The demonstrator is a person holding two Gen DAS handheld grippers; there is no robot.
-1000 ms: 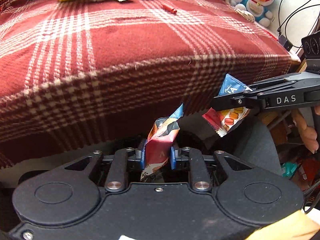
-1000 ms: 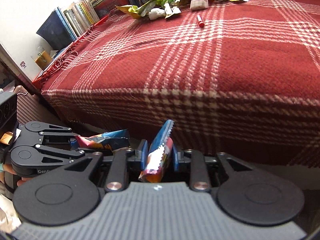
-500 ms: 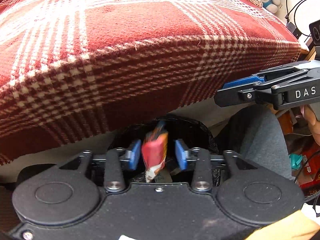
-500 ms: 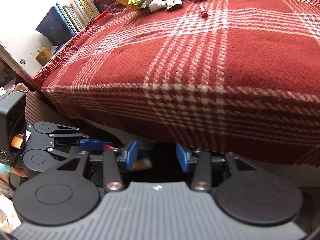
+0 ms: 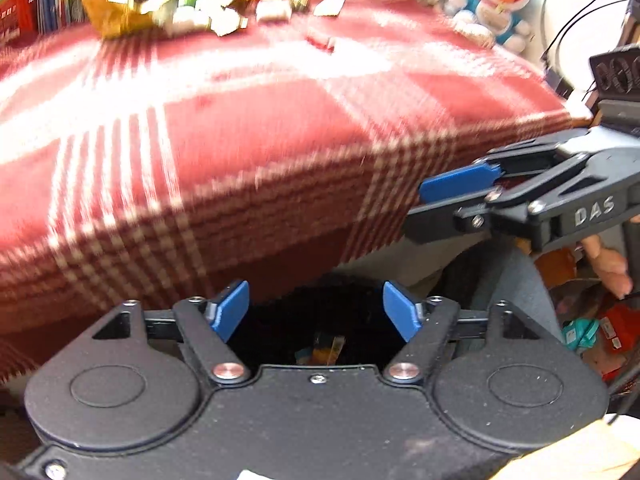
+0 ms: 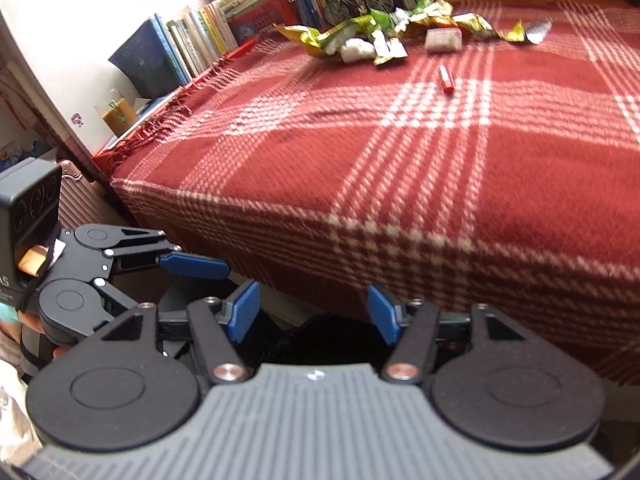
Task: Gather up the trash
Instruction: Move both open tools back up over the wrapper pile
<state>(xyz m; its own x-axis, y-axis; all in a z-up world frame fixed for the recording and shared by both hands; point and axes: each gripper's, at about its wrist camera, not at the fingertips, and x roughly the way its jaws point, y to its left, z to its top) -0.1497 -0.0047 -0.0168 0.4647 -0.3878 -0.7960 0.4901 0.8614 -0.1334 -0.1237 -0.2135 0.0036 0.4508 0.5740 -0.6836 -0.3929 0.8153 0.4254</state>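
Left wrist view shows the left gripper (image 5: pixel 316 312) and right gripper (image 5: pixel 448 204) with fingers apart, just opening, empty above the black bin (image 5: pixel 320 328), while wrappers (image 6: pixel 384 32) lie at 12 o'clock on the blanket (image 6: pixel 400 160).

Each wrist camera looked forward and downward along its own fingers, close to the near edge of the plaid-covered bed (image 5: pixel 256 128). Both views shared that edge, the far-edge wrappers (image 6: pixel 372 36), and the opposite gripper.
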